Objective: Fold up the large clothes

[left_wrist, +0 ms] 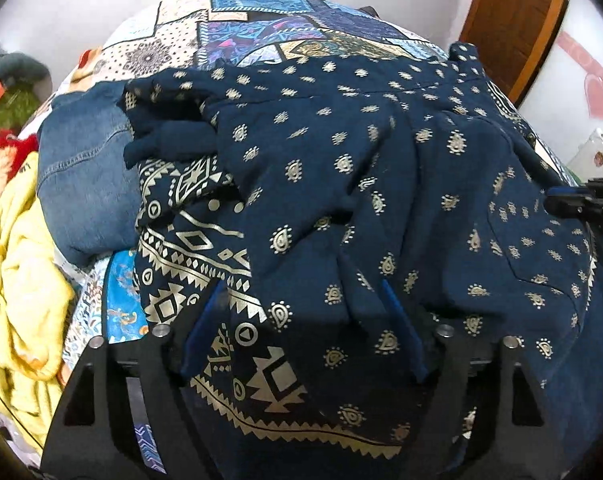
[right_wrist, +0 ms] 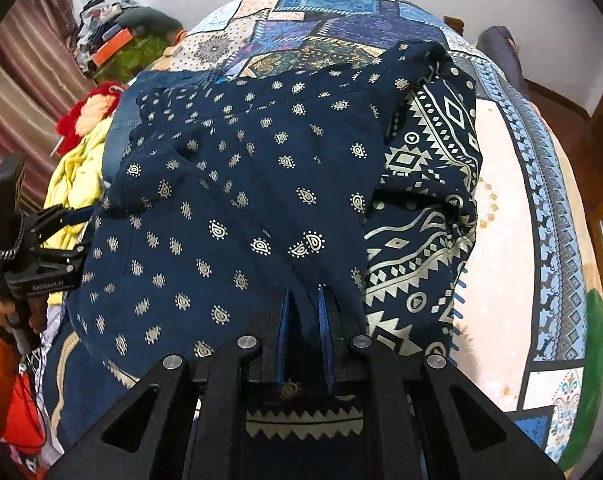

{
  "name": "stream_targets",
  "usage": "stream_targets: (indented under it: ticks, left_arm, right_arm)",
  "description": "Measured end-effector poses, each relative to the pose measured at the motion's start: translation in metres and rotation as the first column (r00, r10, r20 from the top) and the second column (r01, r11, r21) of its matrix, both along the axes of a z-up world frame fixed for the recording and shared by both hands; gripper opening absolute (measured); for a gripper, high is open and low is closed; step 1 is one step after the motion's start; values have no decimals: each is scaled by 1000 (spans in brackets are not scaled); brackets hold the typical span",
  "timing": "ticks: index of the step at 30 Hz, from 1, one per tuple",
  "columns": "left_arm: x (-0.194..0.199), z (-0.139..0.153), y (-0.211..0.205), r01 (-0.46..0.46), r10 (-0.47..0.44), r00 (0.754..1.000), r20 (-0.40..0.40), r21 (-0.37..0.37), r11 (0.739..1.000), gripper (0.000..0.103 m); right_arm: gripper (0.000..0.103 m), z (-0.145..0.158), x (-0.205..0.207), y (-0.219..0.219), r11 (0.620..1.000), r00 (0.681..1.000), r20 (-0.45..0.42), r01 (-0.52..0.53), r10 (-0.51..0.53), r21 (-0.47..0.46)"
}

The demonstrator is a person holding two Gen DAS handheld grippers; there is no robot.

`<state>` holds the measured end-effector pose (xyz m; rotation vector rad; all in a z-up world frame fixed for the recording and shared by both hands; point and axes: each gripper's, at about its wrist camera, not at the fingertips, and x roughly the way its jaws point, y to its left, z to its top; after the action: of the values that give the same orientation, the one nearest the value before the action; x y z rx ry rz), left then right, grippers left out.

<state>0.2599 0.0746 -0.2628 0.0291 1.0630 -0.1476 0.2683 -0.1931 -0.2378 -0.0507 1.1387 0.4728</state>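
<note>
A large navy garment [left_wrist: 341, 152] with gold paisley dots and a gold geometric border lies rumpled over the bed. In the left wrist view my left gripper [left_wrist: 301, 288] stands open low over its near edge, its blue pads wide apart with cloth lying between and under them, not pinched. My right gripper [right_wrist: 303, 294] is shut on a fold of the same garment [right_wrist: 241, 184] near its bordered hem. The right gripper [left_wrist: 553, 202] also shows at the left view's right edge. A hand in an orange sleeve holds the left gripper [right_wrist: 77, 232] at the right view's left edge.
The garment lies on a patchwork bedspread [left_wrist: 229, 36] [right_wrist: 501, 220]. Left of the garment are folded blue jeans [left_wrist: 81, 168], a yellow garment [left_wrist: 17, 264] and a red fuzzy item [right_wrist: 89, 112]. A wooden door [left_wrist: 513, 20] stands at the back right, striped curtains [right_wrist: 17, 92] to the left.
</note>
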Motion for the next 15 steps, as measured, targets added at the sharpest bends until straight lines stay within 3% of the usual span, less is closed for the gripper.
stream_targets:
  ticks: [8,13,14,15]
  left_arm:
    - [0,-13,12,-33,33,999,-16,-61,998,94]
    - [0,-14,12,-31,30,999,-12,-59,998,94]
    - [1,-14,13,-29,28,1000,-11,-57,998,94]
    - [1,-15,13,-28,27,1000,-10,-56,998,95]
  right_arm:
    - [11,6,-10,-11,999,999,44,18,-16,-40]
    - [10,6,-8,-34,998,998,16,62,-63,30]
    - [11,8,-8,-40,995,995,30,99,-99,-7]
    - [35,9,-9,-47,990,990,61,131,-128,-50]
